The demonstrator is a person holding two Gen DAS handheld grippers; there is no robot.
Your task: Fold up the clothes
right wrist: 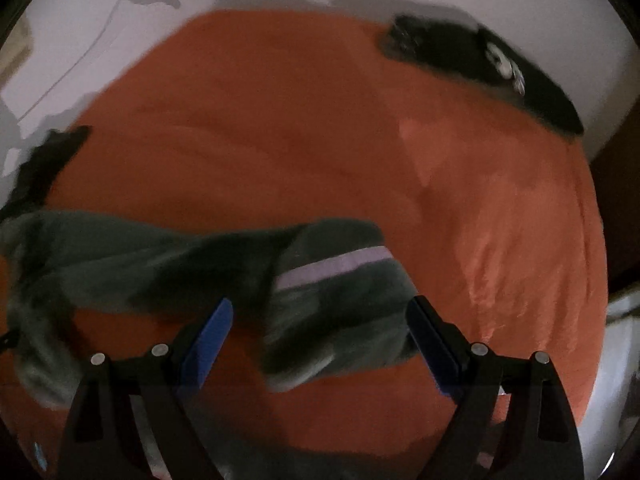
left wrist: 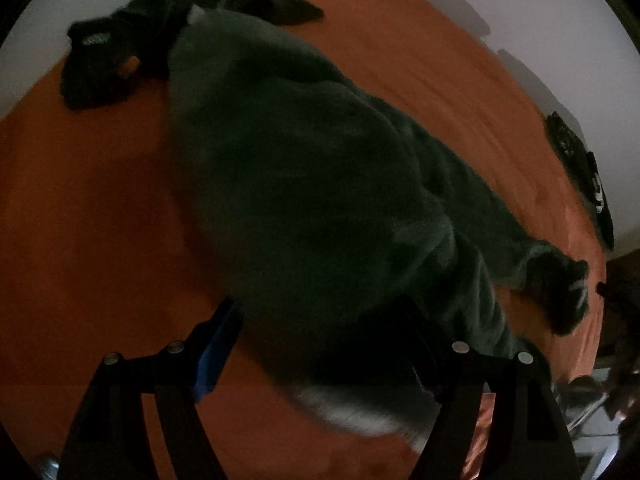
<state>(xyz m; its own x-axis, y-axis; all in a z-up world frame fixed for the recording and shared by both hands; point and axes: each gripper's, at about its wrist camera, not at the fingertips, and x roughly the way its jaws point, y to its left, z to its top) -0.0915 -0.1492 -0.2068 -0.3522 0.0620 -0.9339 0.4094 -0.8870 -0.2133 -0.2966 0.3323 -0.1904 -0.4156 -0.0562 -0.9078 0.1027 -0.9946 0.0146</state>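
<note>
Both your grippers wide, holding nothing.
Left gripper [left wrist: 320, 344] straddles grey garment [left wrist: 304, 168]; right gripper [right wrist: 320, 336] over its cuff [right wrist: 340, 300], lower centre.

An orange bedsheet [left wrist: 420, 40] covers a wide flat surface and fills most of both wrist views; low creases run across it, more marked toward its right side in the right wrist view. Beyond its far edge stands a pale, whitish wall [right wrist: 100, 40] with soft grey shadows cast across it. A thin dark line runs slantwise over the wall at upper left in the right wrist view. Light is dim and uneven: the sheet reads brighter orange at right [right wrist: 520, 220] and darker toward the near edge. At the right edge, a dark brown strip [right wrist: 616, 200]; it is too blurred to identify.
</note>
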